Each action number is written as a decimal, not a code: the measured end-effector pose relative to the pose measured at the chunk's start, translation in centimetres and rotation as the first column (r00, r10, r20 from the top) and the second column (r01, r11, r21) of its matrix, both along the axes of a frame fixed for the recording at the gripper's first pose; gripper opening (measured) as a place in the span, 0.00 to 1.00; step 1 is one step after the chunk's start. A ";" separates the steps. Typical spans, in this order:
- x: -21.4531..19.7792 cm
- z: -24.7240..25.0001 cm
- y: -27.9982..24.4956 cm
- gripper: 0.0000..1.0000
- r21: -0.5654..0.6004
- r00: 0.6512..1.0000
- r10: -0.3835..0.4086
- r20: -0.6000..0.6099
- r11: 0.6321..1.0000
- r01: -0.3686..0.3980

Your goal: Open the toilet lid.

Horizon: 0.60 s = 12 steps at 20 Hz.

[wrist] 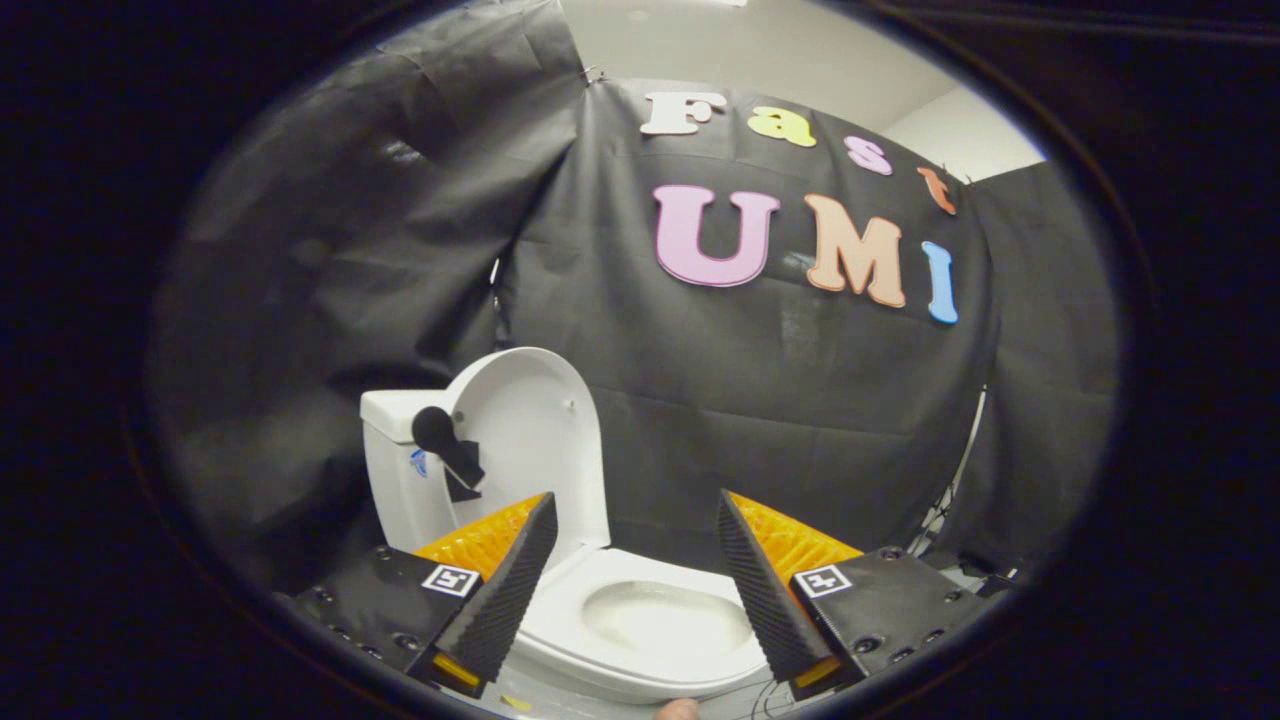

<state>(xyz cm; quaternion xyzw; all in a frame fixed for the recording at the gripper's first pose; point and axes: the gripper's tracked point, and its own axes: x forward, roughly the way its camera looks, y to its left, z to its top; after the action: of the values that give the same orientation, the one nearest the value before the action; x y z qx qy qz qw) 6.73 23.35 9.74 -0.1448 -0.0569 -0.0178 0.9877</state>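
Against the tank (pixel 392 470) stands the lid (pixel 535 430), swung fully up and resting upright, its pale underside facing forward; by the look of it the opening is done and nothing of the task seems left but to draw away. Below the lid the seat (pixel 590 600) lies flat around the bowl (pixel 665 622), which is uncovered. A black knob on a short arm (pixel 445 448) sits at the lid's edge nearest the tank, likely the handle for lifting. Nearer than the lid, above the seat, hover the tongs (pixel 635 560), released: the two ribbed fingers (pixel 510 590) stand well apart with the bowl showing between them, gripping nothing and touching neither lid nor seat. They point level toward the toilet, slightly above the seat.
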 end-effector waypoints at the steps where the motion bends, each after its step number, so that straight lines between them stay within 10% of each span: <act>1: 0.0 0.0 -0.5 0.98 0.009 1.000 0.001 -0.004 1.000 -0.001; 12: 0.7 -0.7 -1.5 0.98 0.053 1.000 -0.007 -0.017 0.999 0.008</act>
<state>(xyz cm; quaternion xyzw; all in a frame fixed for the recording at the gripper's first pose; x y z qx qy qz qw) 7.39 21.89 9.09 -0.1189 -0.0476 -0.0219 0.9915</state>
